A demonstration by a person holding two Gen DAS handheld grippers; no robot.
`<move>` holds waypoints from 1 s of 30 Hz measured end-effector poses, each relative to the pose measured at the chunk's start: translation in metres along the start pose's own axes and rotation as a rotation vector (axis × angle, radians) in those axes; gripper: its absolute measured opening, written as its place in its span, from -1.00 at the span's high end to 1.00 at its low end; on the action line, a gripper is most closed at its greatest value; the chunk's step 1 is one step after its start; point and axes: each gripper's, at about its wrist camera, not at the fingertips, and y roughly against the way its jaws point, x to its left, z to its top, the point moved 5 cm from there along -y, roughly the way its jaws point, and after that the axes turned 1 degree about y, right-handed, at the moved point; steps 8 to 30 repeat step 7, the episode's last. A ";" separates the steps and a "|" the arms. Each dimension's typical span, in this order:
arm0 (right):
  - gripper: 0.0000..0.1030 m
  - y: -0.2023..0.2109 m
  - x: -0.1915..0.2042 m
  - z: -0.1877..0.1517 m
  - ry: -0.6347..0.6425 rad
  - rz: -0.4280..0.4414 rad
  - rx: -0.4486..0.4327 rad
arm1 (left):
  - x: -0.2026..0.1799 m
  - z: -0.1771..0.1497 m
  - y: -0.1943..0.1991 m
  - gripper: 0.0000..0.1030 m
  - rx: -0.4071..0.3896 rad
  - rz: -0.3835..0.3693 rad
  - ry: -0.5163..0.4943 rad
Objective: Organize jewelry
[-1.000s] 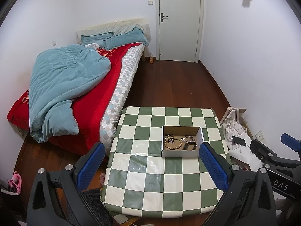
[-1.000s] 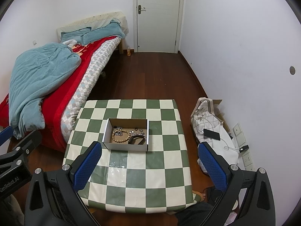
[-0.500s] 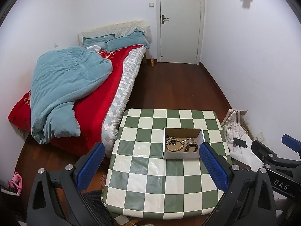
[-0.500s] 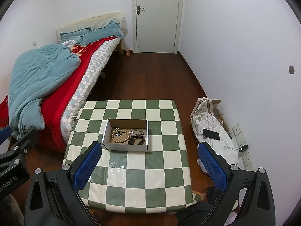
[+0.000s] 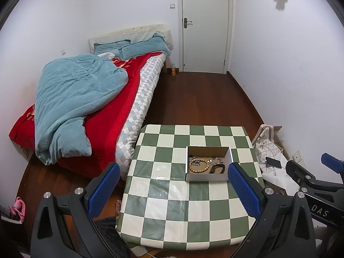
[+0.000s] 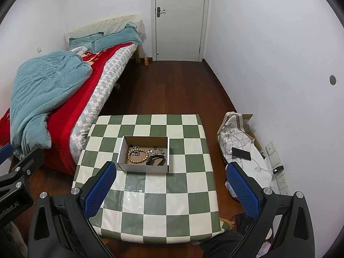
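White walls enclose a small bedroom with a dark wood floor (image 5: 193, 99). A closed white door (image 5: 205, 24) stands at the far end — a bed (image 5: 120, 99) beside it, red-covered, with a crumpled teal duvet (image 5: 73, 99) and teal pillows (image 5: 111, 47). A low table (image 6: 150, 197) wears a green-and-white checkered cloth.

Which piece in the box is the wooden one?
The beaded bracelet, a tan ring of round beads in the left half of the cardboard box. The other pieces are dark or silvery: the black band lies right of it.
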 end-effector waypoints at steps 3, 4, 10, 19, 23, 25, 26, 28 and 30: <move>-1.00 0.000 0.001 0.000 0.001 0.000 0.000 | 0.001 -0.001 0.001 -0.99 0.000 -0.001 0.002; -1.00 0.000 0.001 0.000 0.001 -0.001 0.000 | 0.000 0.000 0.001 -0.99 0.000 -0.005 0.006; -1.00 0.002 -0.001 0.001 0.001 -0.001 -0.002 | 0.001 0.000 0.004 -0.99 -0.002 -0.005 0.006; -1.00 0.002 -0.001 0.001 0.001 -0.001 -0.002 | 0.001 0.000 0.004 -0.99 -0.002 -0.005 0.006; -1.00 0.002 -0.001 0.001 0.001 -0.001 -0.002 | 0.001 0.000 0.004 -0.99 -0.002 -0.005 0.006; -1.00 0.002 -0.001 0.001 0.001 -0.001 -0.002 | 0.001 0.000 0.004 -0.99 -0.002 -0.005 0.006; -1.00 0.002 -0.001 0.001 0.001 -0.001 -0.002 | 0.001 0.000 0.004 -0.99 -0.002 -0.005 0.006; -1.00 0.002 -0.001 0.001 0.001 -0.001 -0.002 | 0.001 0.000 0.004 -0.99 -0.002 -0.005 0.006; -1.00 0.002 -0.001 0.001 0.001 -0.001 -0.002 | 0.001 0.000 0.004 -0.99 -0.002 -0.005 0.006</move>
